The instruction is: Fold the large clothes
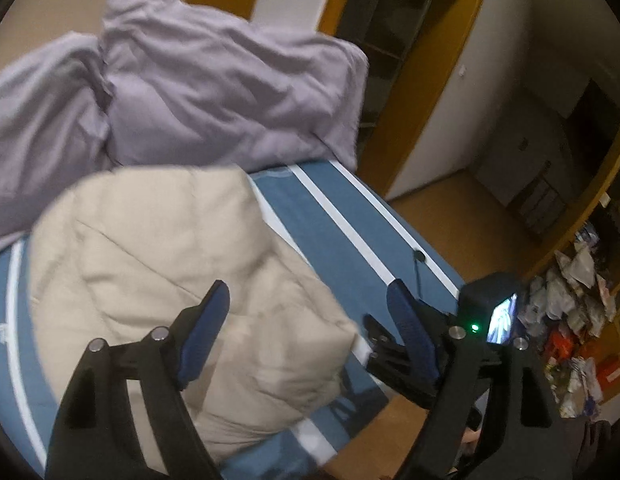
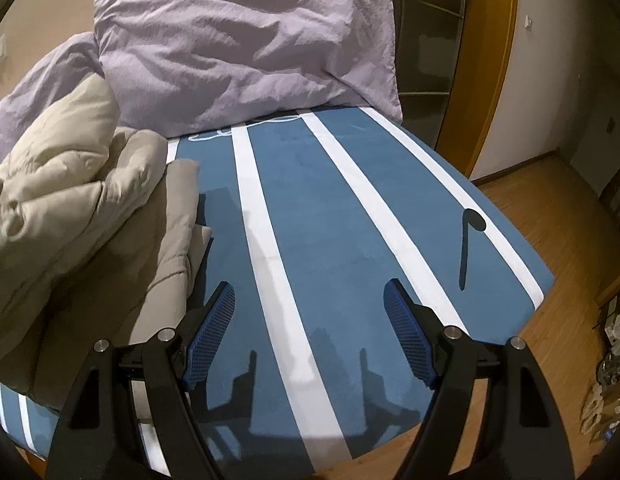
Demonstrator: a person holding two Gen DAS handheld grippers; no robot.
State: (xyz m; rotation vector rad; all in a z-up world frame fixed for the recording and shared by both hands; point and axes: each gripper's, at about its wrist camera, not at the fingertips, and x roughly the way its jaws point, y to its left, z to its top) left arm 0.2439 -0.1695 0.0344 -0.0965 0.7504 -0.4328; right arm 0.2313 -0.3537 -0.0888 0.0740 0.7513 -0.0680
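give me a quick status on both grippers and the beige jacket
Left gripper open, empty. Right gripper open over bare blue cover. Beige jacket bunched, released. Lilac duvet heaped behind.

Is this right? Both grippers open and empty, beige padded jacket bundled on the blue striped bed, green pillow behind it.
Not quite: the pillow is lilac, not green, as the right wrist view shows clearly. The rest holds: the left gripper and the right gripper stand open with nothing between their fingers, and the beige padded jacket lies bundled on the blue striped bed.
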